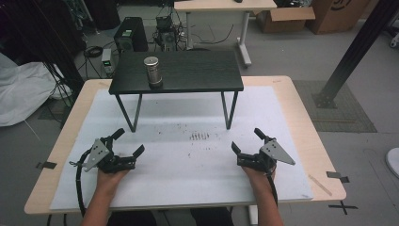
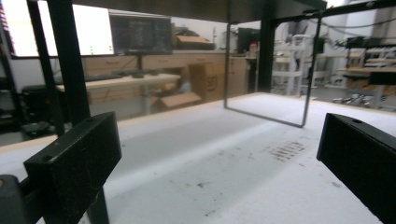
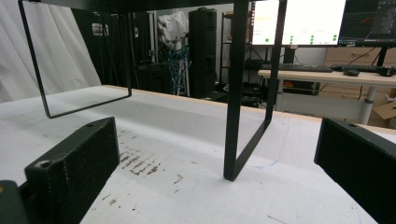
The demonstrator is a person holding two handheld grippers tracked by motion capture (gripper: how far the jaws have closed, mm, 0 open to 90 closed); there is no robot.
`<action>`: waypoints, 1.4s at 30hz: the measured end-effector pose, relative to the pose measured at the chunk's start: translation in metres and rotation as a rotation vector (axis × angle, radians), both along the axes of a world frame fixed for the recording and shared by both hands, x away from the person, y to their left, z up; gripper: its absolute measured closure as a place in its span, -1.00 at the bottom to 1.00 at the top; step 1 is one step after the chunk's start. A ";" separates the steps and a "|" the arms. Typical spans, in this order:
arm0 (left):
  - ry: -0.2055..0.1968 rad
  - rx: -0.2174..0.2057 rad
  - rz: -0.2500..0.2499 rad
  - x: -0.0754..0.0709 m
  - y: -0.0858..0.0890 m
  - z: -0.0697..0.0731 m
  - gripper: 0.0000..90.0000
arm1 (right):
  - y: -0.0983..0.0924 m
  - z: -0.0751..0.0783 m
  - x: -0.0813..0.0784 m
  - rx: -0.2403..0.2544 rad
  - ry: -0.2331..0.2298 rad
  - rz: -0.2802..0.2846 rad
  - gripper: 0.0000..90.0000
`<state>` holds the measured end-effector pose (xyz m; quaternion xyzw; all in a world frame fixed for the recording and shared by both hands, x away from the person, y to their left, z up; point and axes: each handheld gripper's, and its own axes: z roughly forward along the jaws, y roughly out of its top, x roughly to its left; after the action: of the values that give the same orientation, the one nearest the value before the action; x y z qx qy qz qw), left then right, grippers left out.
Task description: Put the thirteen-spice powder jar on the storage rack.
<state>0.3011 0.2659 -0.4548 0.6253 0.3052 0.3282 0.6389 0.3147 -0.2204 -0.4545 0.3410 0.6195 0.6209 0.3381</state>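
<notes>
Wooden table [image 1: 301, 117] fills centre of high view, covered by white mat [image 1: 188, 160], scuffed with dark marks [image 1: 199, 136] mid-frame. Small black stand [image 1: 188, 70] on thin legs sits on mat, upper centre. Metal can [image 1: 151, 70] upright on stand, left of its middle

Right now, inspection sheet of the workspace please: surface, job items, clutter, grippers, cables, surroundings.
Surface: white mat over a light wood table; dark scuff marks near the mat's centre.
Job's things: metal cylinder upright on the black shelf, left of its middle.
Clutter: nothing seen on the mat.
Grippers: left gripper and right gripper both open, empty, low over the mat in front of the shelf.
Cables: black cable trailing from the left gripper; tangled leads on the floor beyond the table.
Surroundings: cardboard box, computer tower, second desk.
</notes>
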 end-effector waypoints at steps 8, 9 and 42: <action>0.001 0.018 0.054 -0.001 -0.003 0.000 -0.99 | 0.000 0.000 0.000 0.001 -0.004 0.000 -1.00; 0.001 0.018 0.054 -0.001 -0.003 0.000 -0.99 | 0.000 0.000 0.000 0.000 -0.003 0.000 -1.00; 0.010 0.009 0.082 -0.001 -0.003 0.000 -0.99 | 0.000 0.000 0.000 -0.004 -0.001 -0.001 -1.00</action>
<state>0.3003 0.2632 -0.4545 0.6168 0.3322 0.3525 0.6204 0.3146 -0.2200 -0.4545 0.3405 0.6205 0.6197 0.3392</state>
